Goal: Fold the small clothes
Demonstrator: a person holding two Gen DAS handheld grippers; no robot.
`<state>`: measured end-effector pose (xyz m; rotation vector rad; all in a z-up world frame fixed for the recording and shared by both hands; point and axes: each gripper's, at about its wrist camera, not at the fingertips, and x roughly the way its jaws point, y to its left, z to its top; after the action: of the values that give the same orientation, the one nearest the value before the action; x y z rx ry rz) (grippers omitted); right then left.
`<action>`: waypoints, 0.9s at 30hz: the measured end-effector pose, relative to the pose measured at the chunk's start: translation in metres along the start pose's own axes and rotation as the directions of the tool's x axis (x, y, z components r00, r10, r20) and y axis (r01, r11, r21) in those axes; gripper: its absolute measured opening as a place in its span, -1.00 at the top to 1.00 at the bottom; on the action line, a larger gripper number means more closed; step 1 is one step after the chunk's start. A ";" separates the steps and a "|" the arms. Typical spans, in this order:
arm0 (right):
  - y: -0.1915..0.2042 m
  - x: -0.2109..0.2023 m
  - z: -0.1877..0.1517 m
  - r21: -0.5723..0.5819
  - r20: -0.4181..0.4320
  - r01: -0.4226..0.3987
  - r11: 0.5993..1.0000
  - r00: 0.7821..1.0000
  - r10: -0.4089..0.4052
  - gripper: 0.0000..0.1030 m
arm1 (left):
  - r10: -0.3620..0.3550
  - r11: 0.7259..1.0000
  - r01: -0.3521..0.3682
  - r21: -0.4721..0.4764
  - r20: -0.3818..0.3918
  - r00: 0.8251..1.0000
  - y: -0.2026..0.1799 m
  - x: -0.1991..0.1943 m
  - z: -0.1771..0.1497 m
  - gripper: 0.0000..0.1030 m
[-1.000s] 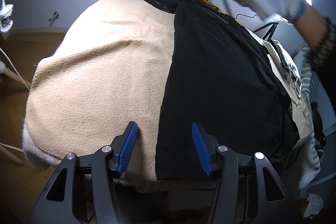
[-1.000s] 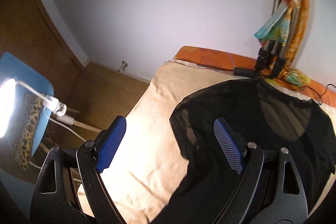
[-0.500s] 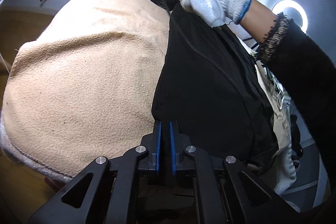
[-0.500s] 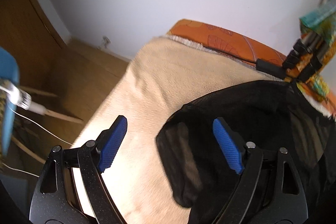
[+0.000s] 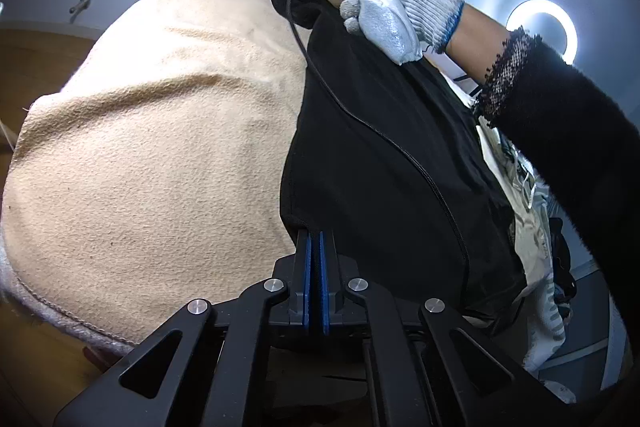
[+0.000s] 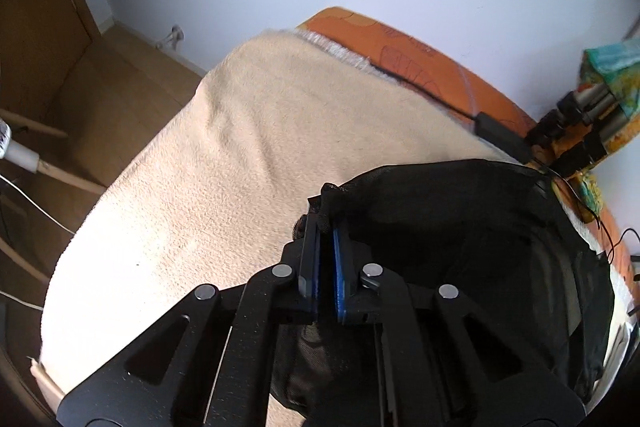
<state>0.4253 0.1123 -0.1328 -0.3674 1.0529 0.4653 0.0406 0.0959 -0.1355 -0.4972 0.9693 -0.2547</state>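
Observation:
A black garment (image 5: 384, 155) lies on a beige blanket (image 5: 160, 147) over a bed. My left gripper (image 5: 315, 239) is shut on the garment's near left corner. In the right wrist view the garment's sheer mesh top (image 6: 460, 239) shows, and my right gripper (image 6: 325, 227) is shut on its far left corner, which bunches between the blue pads. In the left wrist view the gloved right hand (image 5: 384, 3) holds the right gripper body at the garment's far end, with a black cable hanging across the cloth.
A pile of pale and striped clothes (image 5: 532, 227) lies to the right of the garment. An orange mattress edge (image 6: 420, 55) and a tripod with a colourful scarf (image 6: 592, 115) stand at the far side. Wooden floor (image 6: 120, 83) and a ring light (image 5: 540, 31) surround the bed.
My left gripper closed on the garment's near corner. My right gripper moved down to the far corner and closed on it.

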 end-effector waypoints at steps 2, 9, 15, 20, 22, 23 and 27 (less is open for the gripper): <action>-0.013 -0.009 0.001 0.039 0.030 -0.041 0.998 0.999 0.040 0.90 | -0.007 1.000 0.006 0.013 0.018 1.000 -0.002 -0.004 0.000 0.97; -0.070 -0.053 -0.007 0.168 0.134 -0.153 0.974 0.982 0.131 0.91 | -0.030 0.998 0.027 0.048 0.055 0.998 -0.013 -0.013 0.000 0.97; -0.111 -0.077 -0.018 0.253 0.206 -0.230 0.940 0.962 0.181 0.91 | -0.063 0.992 0.056 0.111 0.058 0.996 -0.035 -0.011 -0.001 0.97; -0.142 -0.090 -0.033 0.275 0.250 -0.257 0.927 0.950 0.189 0.91 | -0.086 0.978 0.078 0.191 0.036 0.996 -0.066 -0.001 -0.004 0.97; -0.157 -0.093 -0.042 0.298 0.264 -0.263 0.918 0.946 0.186 0.91 | -0.098 0.971 0.091 0.222 0.020 0.995 -0.079 0.005 -0.005 0.97; -0.167 -0.093 -0.048 0.315 0.269 -0.268 0.911 0.945 0.185 0.91 | -0.102 0.968 0.096 0.233 0.014 0.995 -0.083 0.007 -0.006 0.97; -0.198 -0.086 -0.069 0.372 0.266 -0.269 0.888 0.948 0.176 0.91 | -0.108 0.956 0.113 0.270 -0.033 0.994 -0.101 0.022 -0.009 0.97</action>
<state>0.4440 -0.1054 -0.0739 0.1779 0.9437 0.4693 0.0464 -0.0034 -0.1041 -0.2973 0.9073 -0.4870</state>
